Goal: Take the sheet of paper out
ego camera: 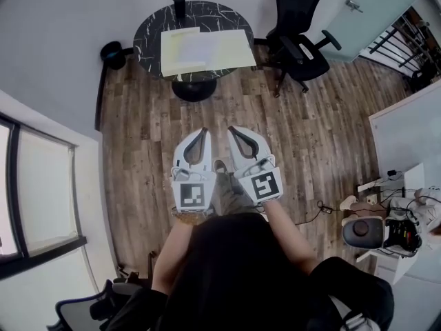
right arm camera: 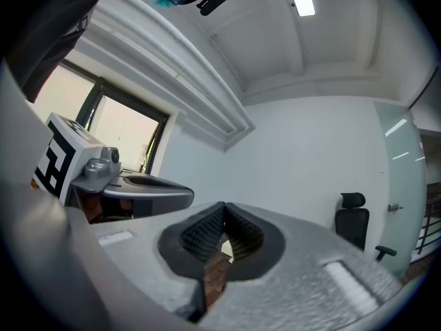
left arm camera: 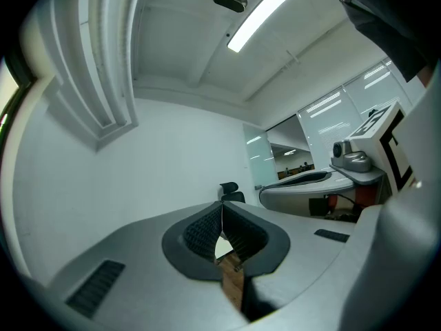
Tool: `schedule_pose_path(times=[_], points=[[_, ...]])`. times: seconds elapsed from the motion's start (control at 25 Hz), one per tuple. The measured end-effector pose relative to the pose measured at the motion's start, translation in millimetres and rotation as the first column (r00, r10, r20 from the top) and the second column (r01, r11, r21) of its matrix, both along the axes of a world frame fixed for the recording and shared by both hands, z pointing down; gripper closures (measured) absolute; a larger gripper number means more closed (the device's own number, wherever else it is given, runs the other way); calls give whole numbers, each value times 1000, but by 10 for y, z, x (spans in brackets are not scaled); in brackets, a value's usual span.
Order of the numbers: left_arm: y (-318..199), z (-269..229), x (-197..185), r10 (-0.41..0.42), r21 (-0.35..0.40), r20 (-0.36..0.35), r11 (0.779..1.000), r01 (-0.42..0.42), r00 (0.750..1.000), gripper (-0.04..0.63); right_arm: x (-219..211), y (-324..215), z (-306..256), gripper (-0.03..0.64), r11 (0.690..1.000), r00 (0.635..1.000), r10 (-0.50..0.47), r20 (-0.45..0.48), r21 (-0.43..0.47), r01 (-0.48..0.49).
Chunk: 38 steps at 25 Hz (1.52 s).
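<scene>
A pale yellow folder with a white sheet of paper [ego camera: 207, 50] lies flat on the round black marble table [ego camera: 148, 29] at the far end of the room. I hold both grippers side by side at waist height over the wooden floor, well short of the table. The left gripper [ego camera: 204, 130] has its jaw tips pressed together with nothing between them. The right gripper [ego camera: 231, 127] is likewise shut and empty. In the left gripper view the left gripper [left arm camera: 222, 205] shows its tips touching, and in the right gripper view the right gripper [right arm camera: 224, 205] shows the same.
A dark cylinder [ego camera: 179, 2] stands at the table's far rim. A black office chair [ego camera: 298, 26] is right of the table and a small black bin [ego camera: 112, 52] left of it. A white desk [ego camera: 406, 129] with equipment is at the right; windows line the left wall.
</scene>
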<state>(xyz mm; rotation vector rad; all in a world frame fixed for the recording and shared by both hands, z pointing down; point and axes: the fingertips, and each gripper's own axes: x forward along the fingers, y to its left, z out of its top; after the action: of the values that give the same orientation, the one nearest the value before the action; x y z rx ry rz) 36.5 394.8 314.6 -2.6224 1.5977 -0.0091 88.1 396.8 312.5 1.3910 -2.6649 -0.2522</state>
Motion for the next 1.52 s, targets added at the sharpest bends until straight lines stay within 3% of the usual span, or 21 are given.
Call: schedule_pose_path(times=[0.8,0.96,1.16,1.52], points=[[-1527,86,340,-33,-33,66,999,35,997,584,387,-1678,145,618,999,999,-39,36,-22,40],[-1819,104,420,-27,-21,116,999,30,993,584,471,-2005,170,619,998,998,-52,46,-32,53],[-2208,121,446,-61,-53,93,996,66,994,584,508,-2392,241,619,995,996,-77,50,-53,79],[-2882,221,548,-111,-73,114,990,120,987,584,637,-3081,327,620,989,989,-128,70,-70,133]])
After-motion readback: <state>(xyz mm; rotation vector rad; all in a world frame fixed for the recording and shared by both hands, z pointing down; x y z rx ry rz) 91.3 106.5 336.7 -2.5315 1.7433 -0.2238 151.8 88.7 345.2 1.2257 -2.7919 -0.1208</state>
